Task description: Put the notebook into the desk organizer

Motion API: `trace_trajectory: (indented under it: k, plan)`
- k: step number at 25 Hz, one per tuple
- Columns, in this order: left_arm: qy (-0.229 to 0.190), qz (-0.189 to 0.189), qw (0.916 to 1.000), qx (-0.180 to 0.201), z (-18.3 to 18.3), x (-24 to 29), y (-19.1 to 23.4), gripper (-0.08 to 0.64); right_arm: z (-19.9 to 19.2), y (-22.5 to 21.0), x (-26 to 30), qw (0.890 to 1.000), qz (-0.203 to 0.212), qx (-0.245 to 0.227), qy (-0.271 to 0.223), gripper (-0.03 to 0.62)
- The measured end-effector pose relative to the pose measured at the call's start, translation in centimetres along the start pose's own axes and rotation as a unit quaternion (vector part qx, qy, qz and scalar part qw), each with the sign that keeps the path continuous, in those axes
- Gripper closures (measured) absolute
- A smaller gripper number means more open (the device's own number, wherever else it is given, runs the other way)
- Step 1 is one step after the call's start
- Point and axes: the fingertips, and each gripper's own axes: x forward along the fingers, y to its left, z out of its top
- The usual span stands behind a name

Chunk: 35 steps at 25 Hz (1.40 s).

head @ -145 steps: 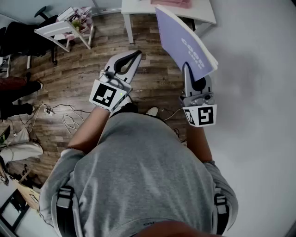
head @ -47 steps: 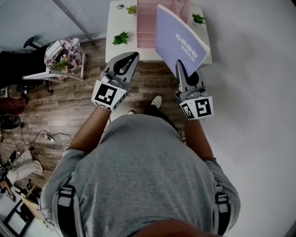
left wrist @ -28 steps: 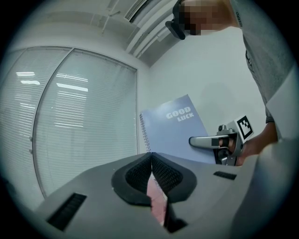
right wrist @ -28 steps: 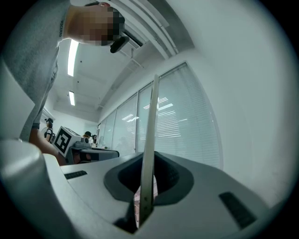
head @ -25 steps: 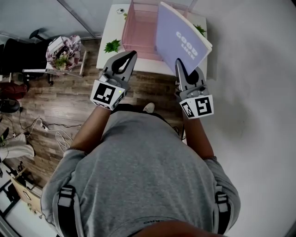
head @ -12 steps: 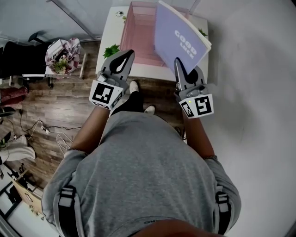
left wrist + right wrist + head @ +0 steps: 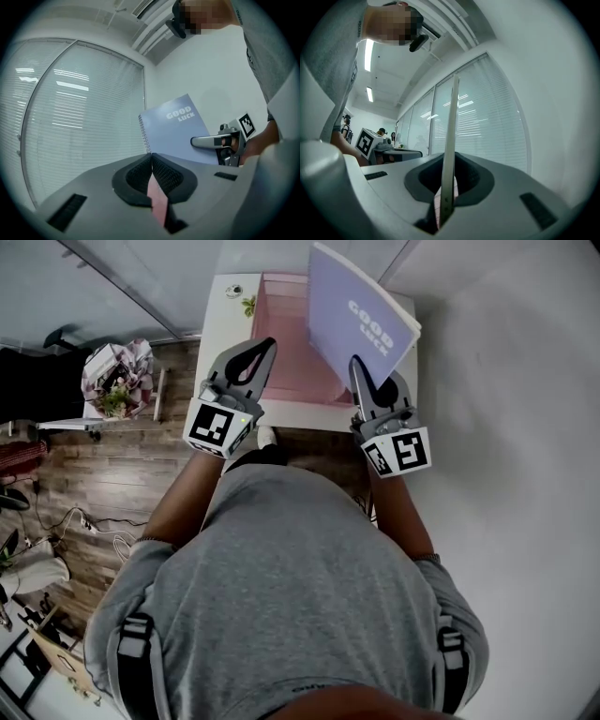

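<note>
A lavender spiral notebook [image 7: 361, 320] with white print stands upright, pinched at its lower edge by my right gripper [image 7: 360, 368], which is shut on it. Below it a pink desk organizer [image 7: 286, 352] sits on a small white desk [image 7: 221, 329]. The notebook hangs over the organizer's right part. My left gripper [image 7: 255, 354] is shut and empty over the organizer's left front. In the left gripper view the notebook [image 7: 172, 132] and right gripper [image 7: 220, 140] show beyond the shut jaws [image 7: 151, 158]. The right gripper view shows the notebook [image 7: 452, 122] edge-on between the jaws.
A small plant [image 7: 248, 306] and a round object [image 7: 233, 291] stand on the desk's far left. A side table with flowers [image 7: 117, 381] is on the wooden floor at left, cables [image 7: 70, 521] lower left. A white wall [image 7: 506, 427] runs along the right.
The desk and pink organizer have come nearer and now lie under both grippers. The notebook stays held upright in the right gripper; the left stays shut.
</note>
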Motion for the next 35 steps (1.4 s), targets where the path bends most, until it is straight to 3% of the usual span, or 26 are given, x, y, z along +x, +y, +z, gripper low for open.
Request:
trace_trajectory:
  k: [10, 15, 23, 27, 32, 35]
  plan:
    - [-0.002, -0.021, 0.9997, -0.01, -0.7, 2.9, 5.5, 0.538, -0.8, -1.2, 5.8, 1.0, -0.007, 0.02, 0.021, 0.555]
    - [0.0, -0.031, 0.9995, -0.011, -1.5, 4.0, 5.6, 0.538, -1.8, -1.7, 5.9, 0.999, -0.005, 0.034, 0.032, 0.555]
    - [0.0, -0.011, 0.9998, -0.016, -2.1, 6.3, 8.8, 0.54, -3.0, -3.0, 9.5, 0.994, 0.037, 0.089, 0.05, 0.555]
    - [0.007, 0.011, 0.9999, -0.006, -3.9, 6.6, 7.7, 0.54, -5.1, -4.0, 8.9, 0.987, 0.073, 0.136, 0.05, 0.555]
    - [0.004, 0.039, 0.9992, 0.002, -1.3, 7.6, 8.8, 0.54, -3.3, -4.7, 10.4, 0.971, 0.113, 0.198, 0.066, 0.555]
    - [0.012, 0.048, 0.9988, 0.004, -1.6, 7.6, 8.7, 0.54, -4.1, -4.8, 10.4, 0.958, 0.138, 0.238, 0.082, 0.554]
